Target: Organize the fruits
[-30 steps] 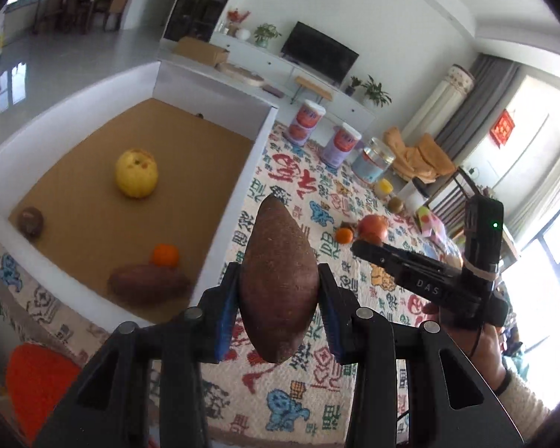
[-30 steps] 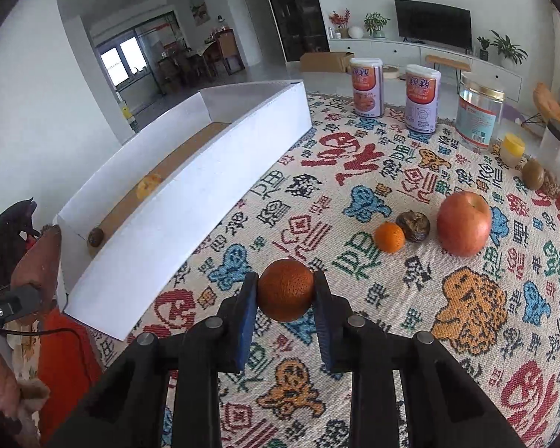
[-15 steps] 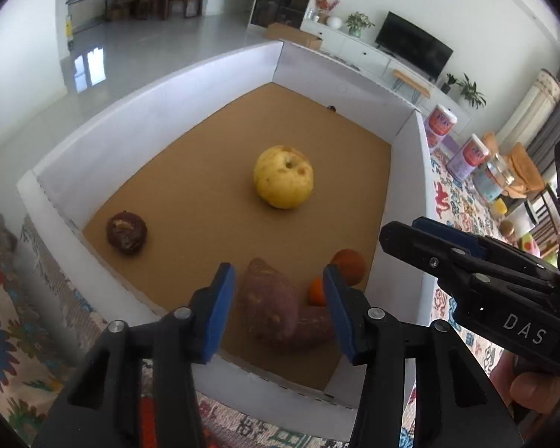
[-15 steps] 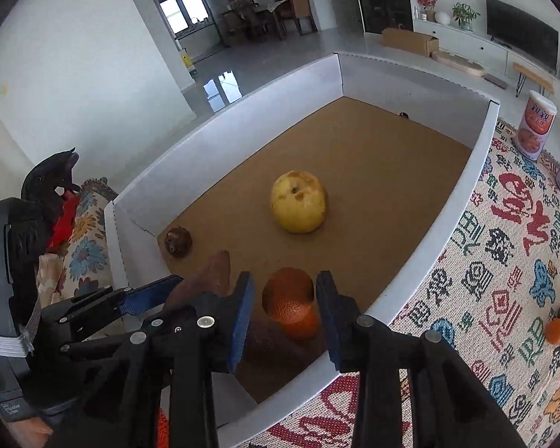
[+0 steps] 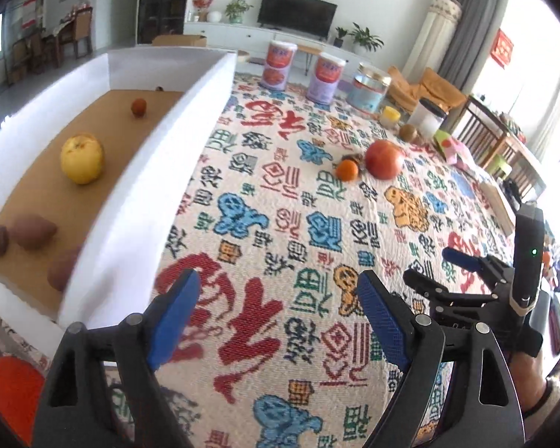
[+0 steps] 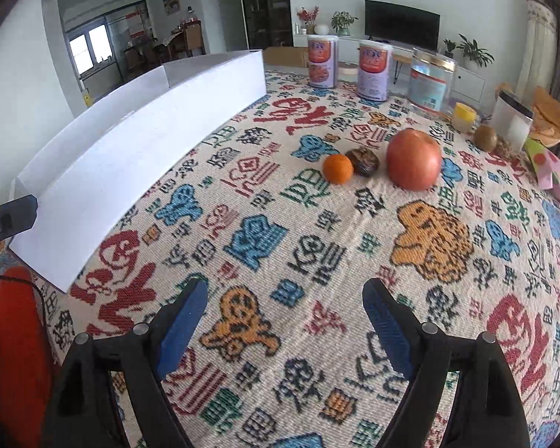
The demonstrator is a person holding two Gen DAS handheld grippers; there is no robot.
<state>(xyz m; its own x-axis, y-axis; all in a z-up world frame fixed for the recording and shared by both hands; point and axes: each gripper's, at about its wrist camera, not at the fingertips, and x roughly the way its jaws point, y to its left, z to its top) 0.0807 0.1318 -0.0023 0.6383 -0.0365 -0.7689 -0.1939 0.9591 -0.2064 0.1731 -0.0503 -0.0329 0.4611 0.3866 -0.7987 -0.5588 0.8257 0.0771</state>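
Both tools, my left tool (image 5: 276,310) and right tool (image 6: 283,317), are opening with nothing between them. An apple (image 6: 413,159) and orange (image 6: 338,168) are sitting on the worktop (image 6: 317,246), beside the box (image 5: 190,112).

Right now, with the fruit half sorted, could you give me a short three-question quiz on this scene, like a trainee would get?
1. True or false: the left hand-held gripper has a sweet potato between its fingers.
2. Which fruit still lies on the patterned tablecloth? A) red apple B) yellow pear C) banana
3. Fill in: the small orange on the cloth sits beside a dark ____ fruit.

Key
1. False. Its jaws are opening with nothing between them; so are those of the right hand-held gripper.
2. A. The pear is inside the white box.
3. Brown.
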